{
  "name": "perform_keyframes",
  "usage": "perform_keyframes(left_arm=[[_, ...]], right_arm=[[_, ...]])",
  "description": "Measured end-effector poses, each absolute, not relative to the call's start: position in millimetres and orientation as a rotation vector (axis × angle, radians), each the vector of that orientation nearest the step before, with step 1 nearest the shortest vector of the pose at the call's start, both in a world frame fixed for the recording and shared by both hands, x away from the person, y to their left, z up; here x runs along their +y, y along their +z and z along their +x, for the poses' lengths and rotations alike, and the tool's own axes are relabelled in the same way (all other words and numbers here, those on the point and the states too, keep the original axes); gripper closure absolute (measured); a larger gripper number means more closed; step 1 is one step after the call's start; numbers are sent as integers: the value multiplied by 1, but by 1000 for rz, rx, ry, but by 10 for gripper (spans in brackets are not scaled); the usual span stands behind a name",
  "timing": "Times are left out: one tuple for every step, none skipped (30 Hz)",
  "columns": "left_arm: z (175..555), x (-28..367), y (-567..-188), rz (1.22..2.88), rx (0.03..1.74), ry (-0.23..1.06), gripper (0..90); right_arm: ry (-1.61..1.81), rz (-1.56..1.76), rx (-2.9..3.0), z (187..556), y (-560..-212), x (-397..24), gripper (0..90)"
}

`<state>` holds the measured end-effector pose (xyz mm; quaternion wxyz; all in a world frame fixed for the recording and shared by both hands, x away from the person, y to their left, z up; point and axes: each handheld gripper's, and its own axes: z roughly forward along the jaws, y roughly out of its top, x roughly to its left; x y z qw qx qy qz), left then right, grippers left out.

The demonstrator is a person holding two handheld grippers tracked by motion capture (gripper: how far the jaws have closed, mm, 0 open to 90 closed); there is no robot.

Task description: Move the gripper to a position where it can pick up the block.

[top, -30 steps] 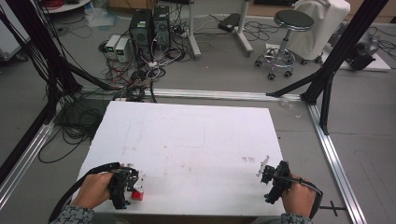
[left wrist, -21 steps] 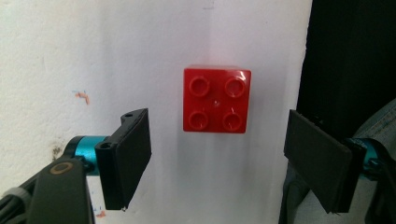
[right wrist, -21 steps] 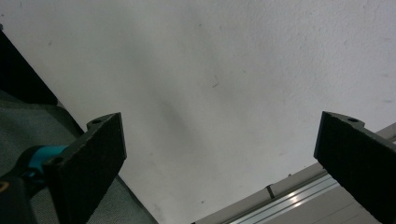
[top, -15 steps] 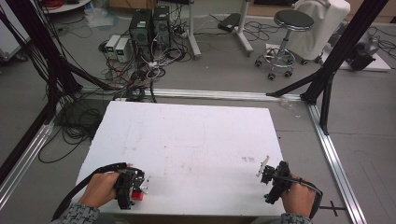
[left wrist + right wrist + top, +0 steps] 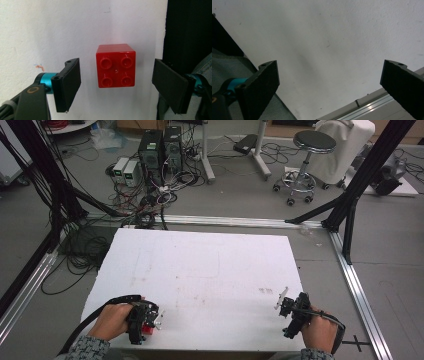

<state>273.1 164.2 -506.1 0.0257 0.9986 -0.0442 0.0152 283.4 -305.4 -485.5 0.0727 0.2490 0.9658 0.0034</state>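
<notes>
Four unmarked studs atop red brick point(image 5: 115, 65) between spread left tool point(image 5: 115, 85) jaws.

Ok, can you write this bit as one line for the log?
left gripper: open, jaws either side of red block, not touching | right gripper: open, nothing between jaws | block on white table

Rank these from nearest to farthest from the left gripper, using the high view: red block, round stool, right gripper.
1. Red block, under the left gripper.
2. Right gripper, across the table's near edge.
3. Round stool, far off on the floor.
</notes>
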Motion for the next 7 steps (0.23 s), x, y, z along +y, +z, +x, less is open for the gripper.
perform_keyframes(left_arm=[[273, 164, -506, 3088, -136, 47, 234], [273, 165, -506, 3087, -137, 47, 235], [273, 165, -506, 3088, -140, 43, 234], [273, 165, -506, 3088, -144, 39, 234], [274, 165, -505, 3089, -147, 37, 235], [274, 165, -505, 3088, -144, 38, 234], [273, 165, -505, 3085, -139, 39, 234]], right_arm=[[11, 748, 2903, 283, -486, -305, 13], [10, 748, 2901, 283, -485, -305, 13], [11, 749, 2901, 283, -485, -305, 13], [12, 747, 2901, 283, -485, -306, 13], [14, 744, 2901, 283, -485, -306, 13], [14, 738, 2899, 283, -485, -306, 13], [19, 739, 2898, 283, -485, -306, 13]])
